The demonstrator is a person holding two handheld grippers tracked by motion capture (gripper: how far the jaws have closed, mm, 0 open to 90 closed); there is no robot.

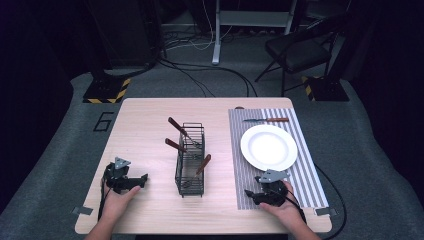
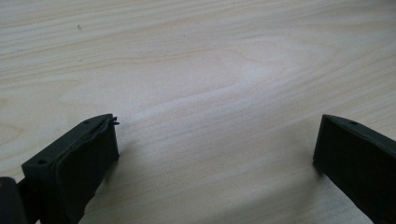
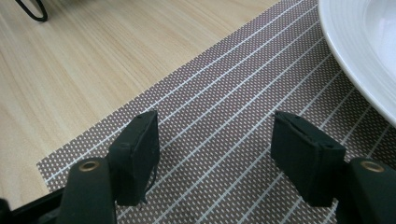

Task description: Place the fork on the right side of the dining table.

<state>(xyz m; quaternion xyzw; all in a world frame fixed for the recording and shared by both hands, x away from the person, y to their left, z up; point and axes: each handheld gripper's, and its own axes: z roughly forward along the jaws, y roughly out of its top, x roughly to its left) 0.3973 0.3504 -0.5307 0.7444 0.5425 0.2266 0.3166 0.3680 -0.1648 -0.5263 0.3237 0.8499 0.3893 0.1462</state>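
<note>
Two grippers rest low at the near edge of the table [image 1: 150, 210], each held in a hand. Left gripper [image 1: 143, 179]: jaws spread wide, nothing between them; its own view has bare pale wood under the gap, the pads close above the surface (contact with the wood cannot be told). Right gripper [image 1: 248, 193]: jaws also spread, nothing held, standing over the near left corner of the striped placemat [image 3: 224, 107].

Just beyond the right gripper lies the white plate [image 1: 269, 147], bare, on the placemat; the right gripper view cuts it off at the upper right, only a curve of rim showing. A knife [image 1: 266, 120] with a brown handle lies across the mat behind the plate.

Between the two grippers stands a black wire caddy [image 1: 190, 159], upright, with three brown-handled utensils [image 1: 176, 125] leaning out of it; their working ends are lost in the wire, so their kind cannot be made out. In the right gripper view a black wire loop at the top left is all that shows of it.
</note>
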